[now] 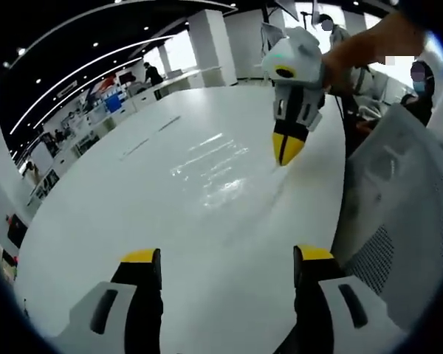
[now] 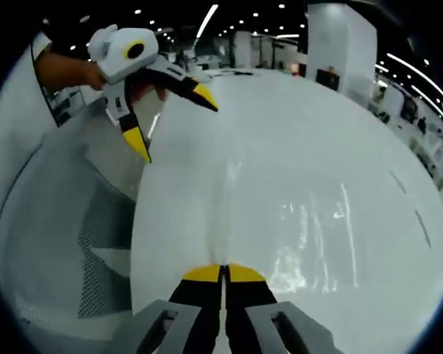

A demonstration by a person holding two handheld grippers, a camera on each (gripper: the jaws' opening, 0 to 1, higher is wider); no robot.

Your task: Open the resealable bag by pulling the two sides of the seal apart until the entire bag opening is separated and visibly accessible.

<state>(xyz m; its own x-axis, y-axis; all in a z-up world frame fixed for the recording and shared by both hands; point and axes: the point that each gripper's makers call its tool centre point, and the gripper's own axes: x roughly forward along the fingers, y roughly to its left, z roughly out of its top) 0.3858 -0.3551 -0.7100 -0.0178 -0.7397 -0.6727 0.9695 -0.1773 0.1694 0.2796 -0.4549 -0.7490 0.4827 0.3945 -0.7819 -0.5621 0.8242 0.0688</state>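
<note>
A clear resealable bag [image 1: 214,173] lies flat on the white table [image 1: 133,214] and shows mostly as glossy reflections. My right gripper [image 1: 286,147] comes down from the upper right, its yellow tips shut at the bag's right edge. In the right gripper view those jaws [image 2: 223,273] are shut, and a crease of the bag [image 2: 303,221] runs away from the tips. My left gripper [image 1: 229,258] stands open at the near side of the bag with nothing between its fingers. It also hangs open at the upper left of the right gripper view [image 2: 173,122], over the table edge.
A white mesh chair [image 1: 399,221] stands against the table's edge, also seen in the right gripper view [image 2: 66,221]. A person's hand [image 1: 347,59] holds the right gripper. Desks, pillars and people fill the office beyond the table.
</note>
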